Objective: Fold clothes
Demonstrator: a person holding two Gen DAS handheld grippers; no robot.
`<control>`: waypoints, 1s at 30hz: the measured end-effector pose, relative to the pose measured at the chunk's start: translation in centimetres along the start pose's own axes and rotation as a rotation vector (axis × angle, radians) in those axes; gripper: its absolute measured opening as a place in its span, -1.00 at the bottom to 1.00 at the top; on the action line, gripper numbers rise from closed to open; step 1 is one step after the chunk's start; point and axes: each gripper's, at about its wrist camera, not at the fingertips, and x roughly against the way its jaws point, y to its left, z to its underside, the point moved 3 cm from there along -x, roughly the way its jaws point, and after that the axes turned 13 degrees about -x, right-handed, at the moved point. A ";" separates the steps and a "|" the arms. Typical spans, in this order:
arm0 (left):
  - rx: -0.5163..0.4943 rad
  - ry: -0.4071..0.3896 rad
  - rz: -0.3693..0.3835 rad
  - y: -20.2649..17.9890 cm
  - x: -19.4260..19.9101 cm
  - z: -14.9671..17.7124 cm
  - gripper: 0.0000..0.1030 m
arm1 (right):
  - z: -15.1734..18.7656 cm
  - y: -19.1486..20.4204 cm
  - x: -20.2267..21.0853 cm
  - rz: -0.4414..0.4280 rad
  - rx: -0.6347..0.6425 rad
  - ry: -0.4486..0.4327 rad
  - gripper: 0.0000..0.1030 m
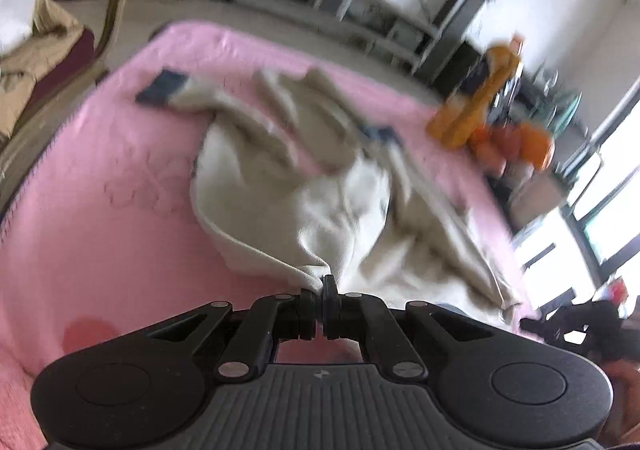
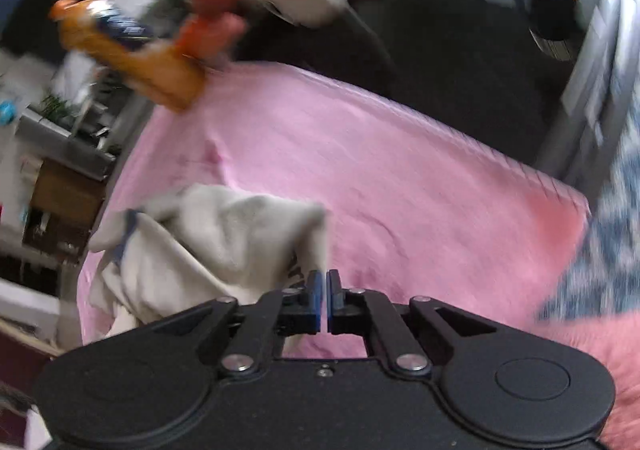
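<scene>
Left wrist view: left gripper (image 1: 322, 282) clenched on the near hem of a cream garment (image 1: 304, 170), cloth bunched between the tips. Garment sprawled across the middle of a pink blanket (image 1: 100, 178), rumpled, one sleeve with a dark cuff (image 1: 162, 87) reaching far left — a detail missing from the other view. Orange bottle (image 1: 476, 102) at the far right edge of the blanket, shelves (image 1: 360, 10) blurred beyond, a chair (image 1: 60, 50) with heaped cloth at far left.

Right wrist view: right gripper (image 2: 324, 282) with blue-padded tips drawn almost together, a thin slit between them; cannot tell whether any cloth is pinched. Same garment (image 2: 208, 234) heaped just left of the tips, touching the left finger. Bare blanket (image 2: 400, 170) stretching right and far — seen only here. Orange bottle (image 2: 132, 54) far left, blue patterned fabric (image 2: 600, 250) at the right edge.
</scene>
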 end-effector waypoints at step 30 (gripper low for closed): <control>0.439 -0.041 0.175 7.1 -0.8 1.3 -0.26 | 0.0 -2.1 -3.0 -0.184 -0.213 0.139 -0.38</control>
